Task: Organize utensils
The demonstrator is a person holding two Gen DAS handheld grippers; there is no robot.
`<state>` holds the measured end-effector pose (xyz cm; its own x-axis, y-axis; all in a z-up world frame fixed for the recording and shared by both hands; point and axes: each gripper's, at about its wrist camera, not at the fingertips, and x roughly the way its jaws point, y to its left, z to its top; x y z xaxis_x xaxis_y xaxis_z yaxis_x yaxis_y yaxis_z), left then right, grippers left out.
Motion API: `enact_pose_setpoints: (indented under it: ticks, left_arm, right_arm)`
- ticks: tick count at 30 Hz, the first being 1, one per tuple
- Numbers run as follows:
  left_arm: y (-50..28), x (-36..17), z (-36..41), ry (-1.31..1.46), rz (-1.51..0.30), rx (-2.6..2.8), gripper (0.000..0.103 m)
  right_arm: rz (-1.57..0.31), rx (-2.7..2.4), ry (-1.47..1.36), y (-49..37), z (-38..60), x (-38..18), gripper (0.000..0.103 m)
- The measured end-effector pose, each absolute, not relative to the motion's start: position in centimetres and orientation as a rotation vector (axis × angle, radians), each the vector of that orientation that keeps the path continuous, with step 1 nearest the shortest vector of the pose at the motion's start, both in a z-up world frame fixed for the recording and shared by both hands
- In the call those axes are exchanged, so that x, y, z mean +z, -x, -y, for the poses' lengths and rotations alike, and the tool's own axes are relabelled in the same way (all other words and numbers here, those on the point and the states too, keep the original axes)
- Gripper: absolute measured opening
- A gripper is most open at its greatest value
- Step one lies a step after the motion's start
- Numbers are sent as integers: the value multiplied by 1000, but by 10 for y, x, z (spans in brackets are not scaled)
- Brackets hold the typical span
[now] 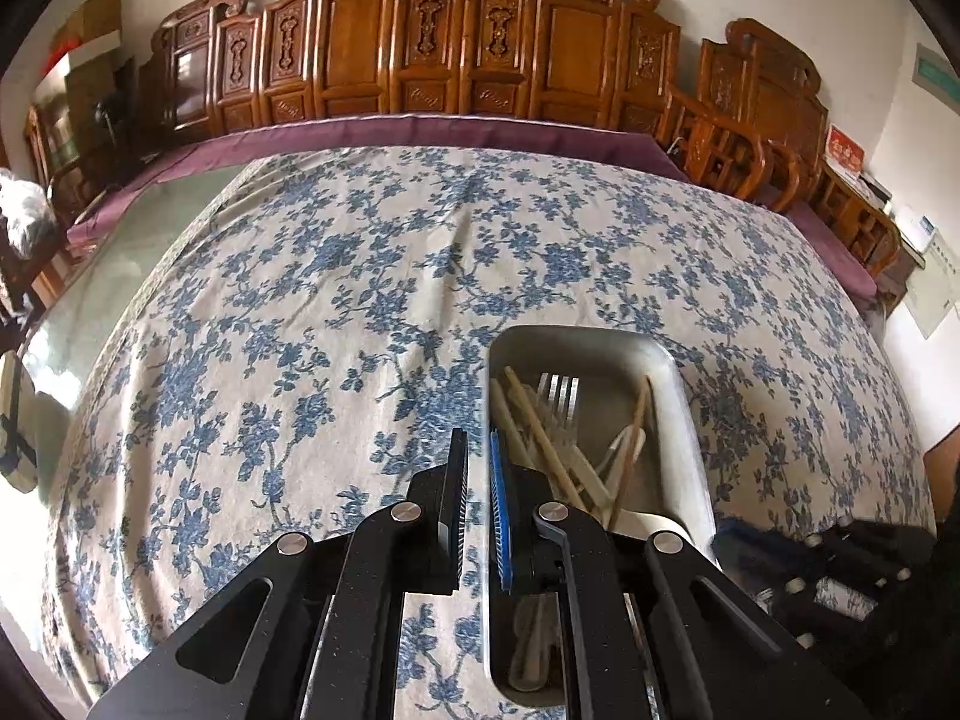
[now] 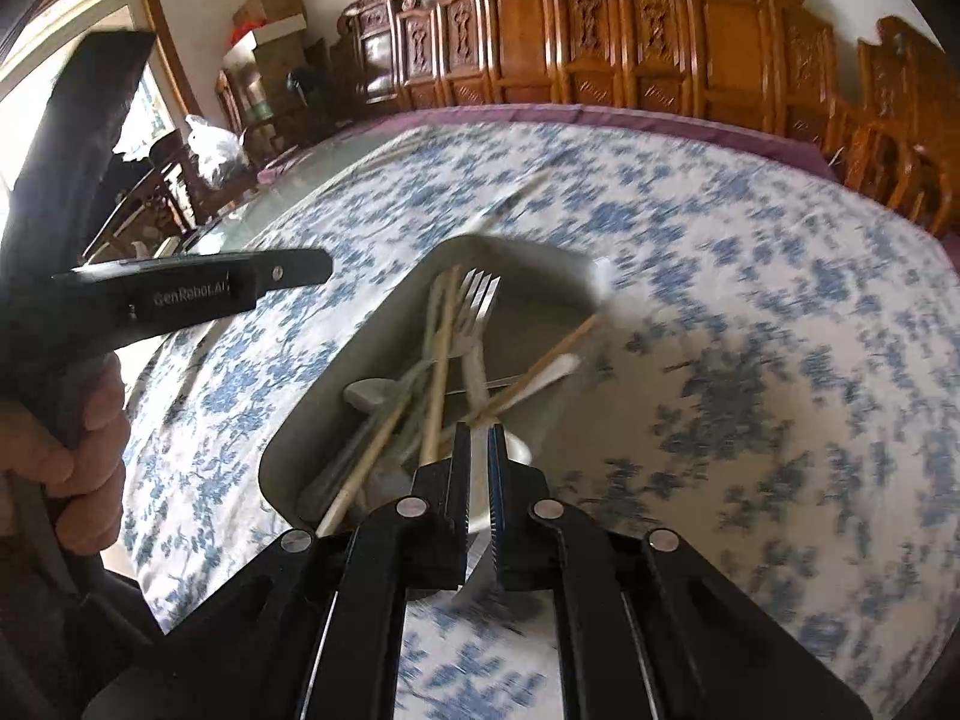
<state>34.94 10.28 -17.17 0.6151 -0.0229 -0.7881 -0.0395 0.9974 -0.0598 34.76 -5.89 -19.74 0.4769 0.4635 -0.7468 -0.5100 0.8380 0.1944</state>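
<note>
Tray [image 1: 681, 414]: steel, holds fork [image 2: 480, 300] and chopsticks [image 2: 441, 360], on cloth [image 1: 336, 312].
Handling: light, stiff, slippery; better to grip mid-handle.
Left gripper [image 1: 478, 450]: closed, empty, beside tray.
Right gripper [image 2: 479, 438]: closed, seems empty, over tray.

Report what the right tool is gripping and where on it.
The right tool appears shut on the metal tray, pinching its rim at the near corner. It grips none of the utensils lying inside.

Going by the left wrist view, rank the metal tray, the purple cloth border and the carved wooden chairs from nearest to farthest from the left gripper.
1. Metal tray: just right of the left gripper, holding the utensils.
2. Purple cloth border: along the table's far edge.
3. Carved wooden chairs: beyond the table, against the wall.
</note>
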Motion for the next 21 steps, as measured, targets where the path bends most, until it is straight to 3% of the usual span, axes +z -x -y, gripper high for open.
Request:
enact_pose_setpoints:
  ticks: [11,14,16,17,19,21]
  left_arm:
    - [-322,-164,-67,19,-882,-16,8]
    - [-309,-162,-57,9,-875,-23,23]
    - [-299,-159,-49,-9,-867,-27,27]
    - [-295,-158,-47,-11,-865,-28,31]
    - [-286,-153,-42,-12,-857,-35,44]
    - [-275,-148,-35,-22,-843,-34,65]
  right_arm:
    - [-811,471,34,-312,137,-170,7]
    - [-803,442,21,-299,154,-166,7]
    - [-797,422,13,-290,164,-163,8]
    - [-797,409,8,-285,170,-162,15]
    - [-786,389,-17,-275,182,-158,24]
    - [-780,378,-27,-266,190,-155,28]
